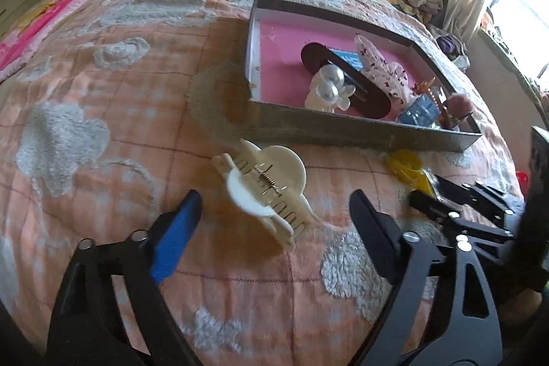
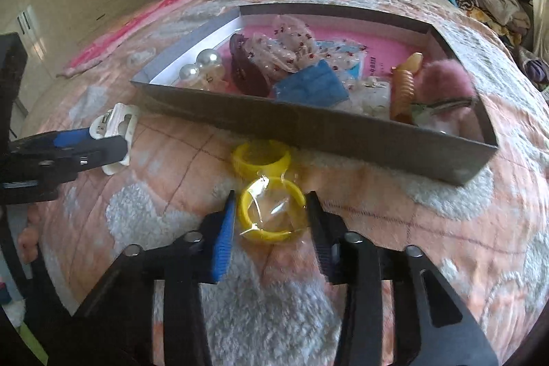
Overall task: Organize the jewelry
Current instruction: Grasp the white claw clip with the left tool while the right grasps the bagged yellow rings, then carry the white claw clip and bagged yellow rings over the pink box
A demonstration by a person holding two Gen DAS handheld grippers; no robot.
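Bed blanket (image 1: 103,98) carries box (image 1: 343,129), cream claw clip (image 1: 264,191), seemingly wrapped yellow bangles (image 2: 267,187).

The left gripper (image 1: 274,215) points steeply down at the bedding. Its jaws stand well apart. The left finger (image 1: 176,234) carries a blue pad; the right finger (image 1: 372,225) is black. A cream clip (image 1: 266,189) lies between the fingers, clear of both pads. In the right wrist view the same gripper (image 2: 113,143) enters from the left edge, fingertips at the clip (image 2: 115,132).

The right gripper (image 2: 271,215) also points steeply down. Its jaws are partly closed around a yellow ring (image 2: 271,211) in clear wrap. The blue-padded finger (image 2: 224,235) sits just beside the ring; whether the pads press it cannot be told.
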